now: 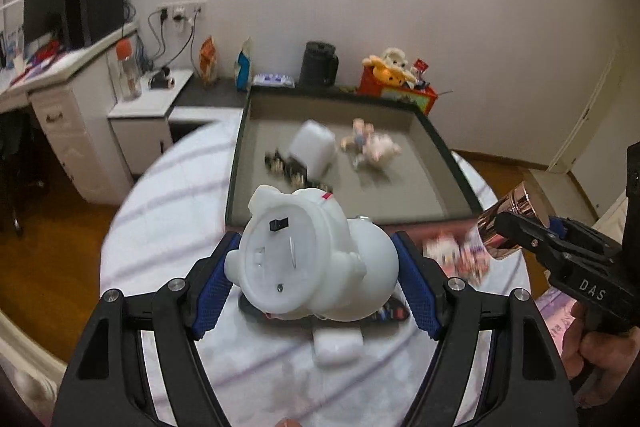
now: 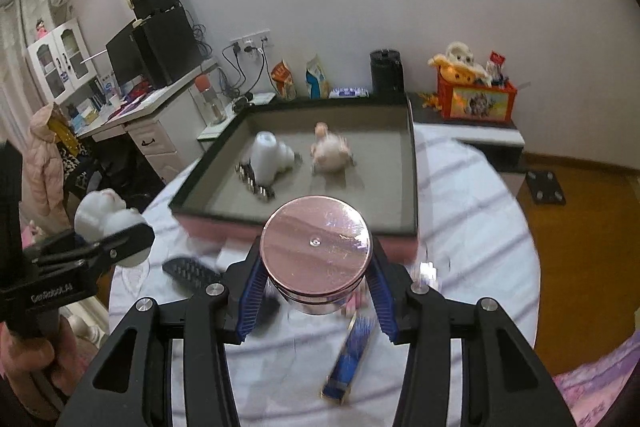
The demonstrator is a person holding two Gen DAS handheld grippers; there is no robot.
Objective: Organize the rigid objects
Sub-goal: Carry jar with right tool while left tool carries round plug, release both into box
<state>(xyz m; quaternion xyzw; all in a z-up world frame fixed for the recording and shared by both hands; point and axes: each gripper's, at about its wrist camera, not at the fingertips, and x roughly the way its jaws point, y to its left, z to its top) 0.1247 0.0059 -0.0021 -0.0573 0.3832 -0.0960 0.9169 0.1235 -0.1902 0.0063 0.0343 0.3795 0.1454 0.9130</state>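
My left gripper (image 1: 316,243) is shut on a white animal figurine (image 1: 312,259), whose flat base faces the camera, held above the striped bed. In the right wrist view that figurine (image 2: 104,215) shows at the left in the left gripper (image 2: 120,239). The right gripper (image 2: 316,255) is shut on a jar with a rose-gold lid (image 2: 316,239). From the left wrist view the jar (image 1: 508,211) and right gripper (image 1: 516,231) are at the right. Ahead lies a dark tray (image 1: 440,147) holding a white container (image 1: 312,147), a pink doll (image 1: 372,145) and dark metal pieces (image 1: 280,163).
On the bed below lie a black remote (image 2: 188,271), a blue flat item (image 2: 352,359), a small white box (image 1: 338,347) and printed cards (image 1: 452,251). Behind the tray stand a black jug (image 1: 318,65) and a red toy box (image 1: 400,87). A desk is at the left.
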